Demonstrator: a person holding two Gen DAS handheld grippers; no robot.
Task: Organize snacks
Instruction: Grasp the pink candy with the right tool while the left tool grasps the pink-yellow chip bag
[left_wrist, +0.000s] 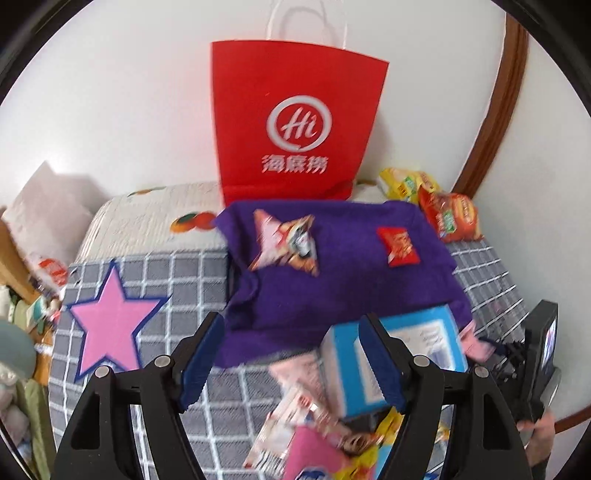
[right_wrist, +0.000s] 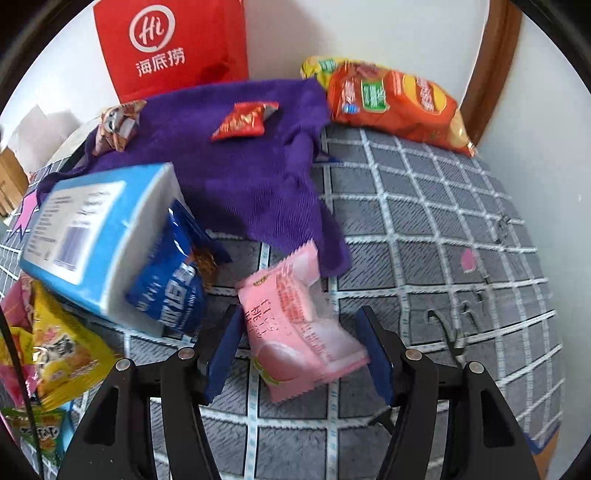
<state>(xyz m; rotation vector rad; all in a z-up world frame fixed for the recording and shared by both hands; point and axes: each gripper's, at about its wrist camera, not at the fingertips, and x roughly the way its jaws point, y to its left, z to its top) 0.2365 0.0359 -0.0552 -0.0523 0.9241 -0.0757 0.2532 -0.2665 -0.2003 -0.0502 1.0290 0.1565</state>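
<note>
Pink packet (right_wrist: 295, 325): between my right claw's (right_wrist: 299, 354) spread jaws, unpinched, below the purple cloth (right_wrist: 236, 166). Blue box (right_wrist: 92, 229): on cloth's left edge. My left claw (left_wrist: 291, 362): spread, empty. Red packet (right_wrist: 243, 120): atop cloth.

Red paper bag (left_wrist: 295, 122), matt, smooth. Purple cloth (right_wrist: 236, 177), coarse ribbed knit, matt. Grey checked blanket (right_wrist: 424, 229), fuzzy woven fabric. Pink snack packet (right_wrist: 299, 328), glossy plastic film, part translucent. Orange chip bag (right_wrist: 399, 107), shiny foil-like plastic. Blue box (right_wrist: 92, 225), smooth cardboard. Right tool (right_wrist: 299, 354): matt black plastic, blue rubbery pads.
</note>
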